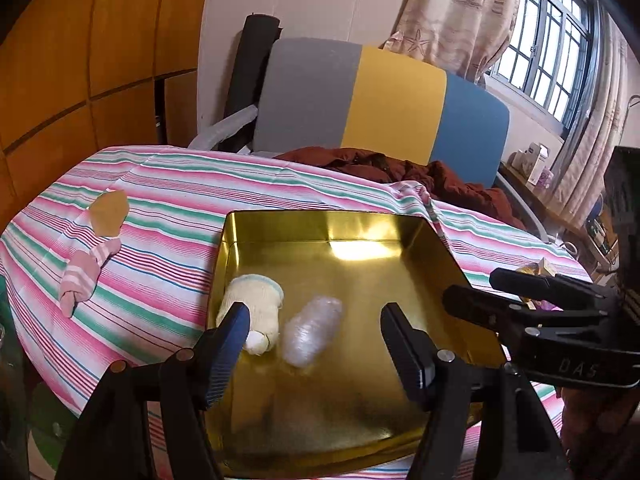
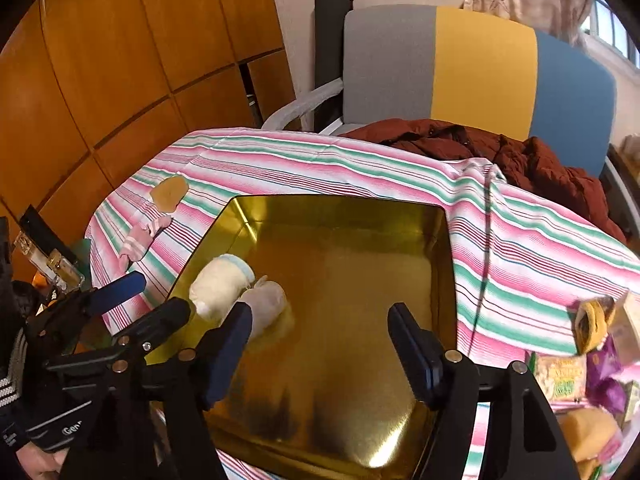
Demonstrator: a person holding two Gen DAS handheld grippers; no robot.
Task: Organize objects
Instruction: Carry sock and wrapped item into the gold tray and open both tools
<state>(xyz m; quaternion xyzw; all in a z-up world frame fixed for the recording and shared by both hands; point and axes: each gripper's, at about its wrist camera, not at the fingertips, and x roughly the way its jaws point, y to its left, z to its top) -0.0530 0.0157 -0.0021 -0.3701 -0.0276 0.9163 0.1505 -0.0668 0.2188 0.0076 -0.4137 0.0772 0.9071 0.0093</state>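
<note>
Gold tin point(image 1: 400, 240), near rim cut off by both tools, holding cream sock roll point(image 1: 256, 304) beside blurred pale roll point(image 1: 312, 332); pink sock point(image 1: 86, 276) left of tin; left tool point(image 1: 316, 344) and right tool point(image 2: 320, 344) gaping, empty.

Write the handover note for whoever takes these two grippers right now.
Left gripper: open, empty, hanging over the near left part of the gold tin.
Right gripper: open, empty, over the tin's middle.
Done: the cream sock roll and the pale grey sock roll lie side by side in the tin, near its left wall.
Left: the pink striped sock and the tan piece beside it are out on the striped cloth, left of the tin. Packets sit at its right.
</note>
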